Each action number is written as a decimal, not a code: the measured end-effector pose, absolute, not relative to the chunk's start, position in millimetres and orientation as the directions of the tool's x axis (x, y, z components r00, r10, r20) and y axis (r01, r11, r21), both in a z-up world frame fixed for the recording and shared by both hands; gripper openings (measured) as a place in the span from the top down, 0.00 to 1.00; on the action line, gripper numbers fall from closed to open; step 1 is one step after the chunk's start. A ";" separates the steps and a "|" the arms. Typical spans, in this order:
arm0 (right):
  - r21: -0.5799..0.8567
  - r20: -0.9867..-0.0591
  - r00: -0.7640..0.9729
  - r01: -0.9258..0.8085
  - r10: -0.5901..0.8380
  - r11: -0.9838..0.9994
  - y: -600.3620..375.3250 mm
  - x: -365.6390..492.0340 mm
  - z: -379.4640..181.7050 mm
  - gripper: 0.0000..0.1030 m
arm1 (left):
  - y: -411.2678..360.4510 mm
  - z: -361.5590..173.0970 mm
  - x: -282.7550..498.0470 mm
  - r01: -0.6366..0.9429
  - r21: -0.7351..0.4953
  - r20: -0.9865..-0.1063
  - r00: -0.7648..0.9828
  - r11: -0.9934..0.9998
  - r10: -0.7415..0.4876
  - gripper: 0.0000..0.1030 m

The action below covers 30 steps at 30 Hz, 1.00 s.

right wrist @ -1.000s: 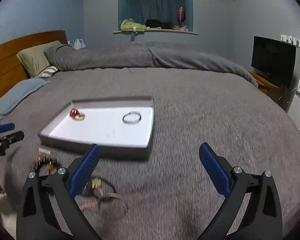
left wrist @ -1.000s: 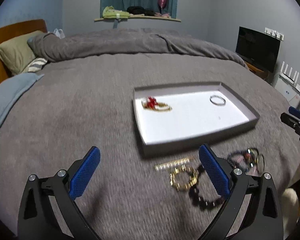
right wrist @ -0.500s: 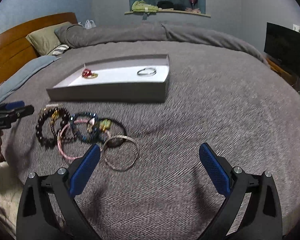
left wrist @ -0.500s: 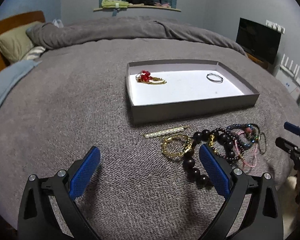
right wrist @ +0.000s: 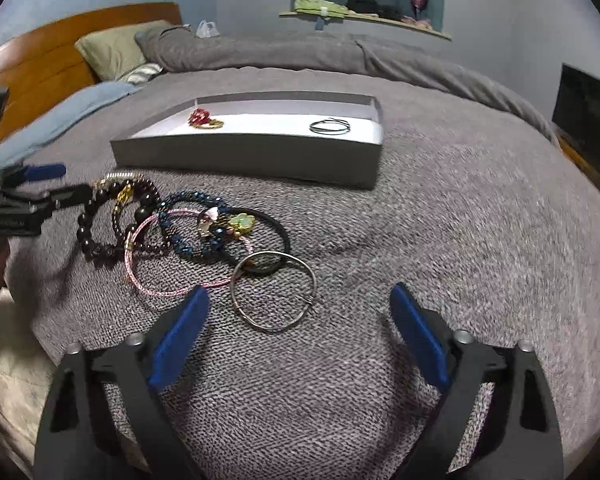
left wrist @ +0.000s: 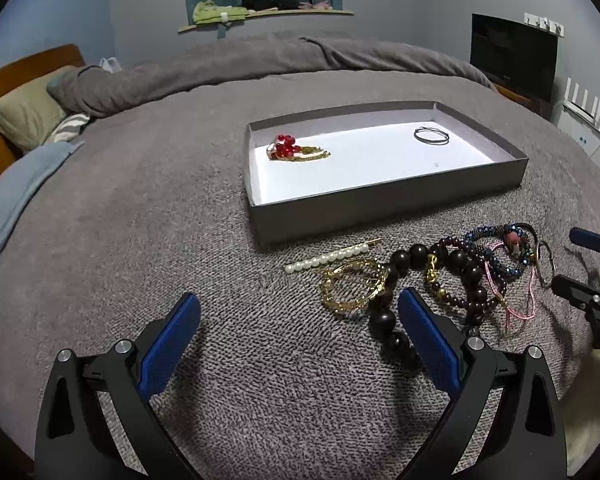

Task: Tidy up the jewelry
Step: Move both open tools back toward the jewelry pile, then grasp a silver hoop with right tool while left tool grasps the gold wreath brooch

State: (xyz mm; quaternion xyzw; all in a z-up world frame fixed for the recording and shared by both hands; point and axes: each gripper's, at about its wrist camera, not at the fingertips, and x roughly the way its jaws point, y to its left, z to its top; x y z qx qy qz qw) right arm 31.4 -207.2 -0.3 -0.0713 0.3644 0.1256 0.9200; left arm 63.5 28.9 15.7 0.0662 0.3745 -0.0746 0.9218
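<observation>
My right gripper (right wrist: pixel 296 316) has just been narrowing, fingers wide, empty; silver bangle (right wrist: pixel 274 292) lies between their tips. Left gripper (left wrist: pixel 300 324) fingers wide, empty. Only the left view shows the gold bracelet (left wrist: pixel 354 286) and pearl clip (left wrist: pixel 332 258). Bead bracelets (right wrist: pixel 140 216) heaped on the bed (right wrist: pixel 440 240). Farther off, the tray (left wrist: pixel 388 204) holds a thin ring (left wrist: pixel 431 135) and red-beaded piece (left wrist: pixel 288 150).

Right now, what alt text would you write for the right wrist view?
An open gripper with blue pads, its jaws just narrowing, hovers over a grey blanket, a plain metal bangle lying just ahead. Beyond sits a tangle of beaded bracelets, then a shallow grey tray holding a red-and-gold piece and a thin ring.
</observation>
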 end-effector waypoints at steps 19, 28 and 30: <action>-0.009 -0.682 0.695 -0.322 0.230 0.947 -208.4 32.0 -8.1 0.52 | 28.3 9.5 68.8 0.206 0.033 -0.720 0.684 0.978 -0.119 0.05; 0.035 -0.660 0.718 -0.268 0.224 0.963 -229.2 30.5 1.9 0.52 | 26.3 13.0 79.2 0.238 -0.043 -0.726 0.659 0.970 -0.194 0.05; 0.038 -0.660 0.717 -0.266 0.224 0.963 -229.6 30.9 1.9 0.52 | 28.2 13.0 83.2 0.241 -0.086 -0.732 0.643 0.967 -0.225 0.07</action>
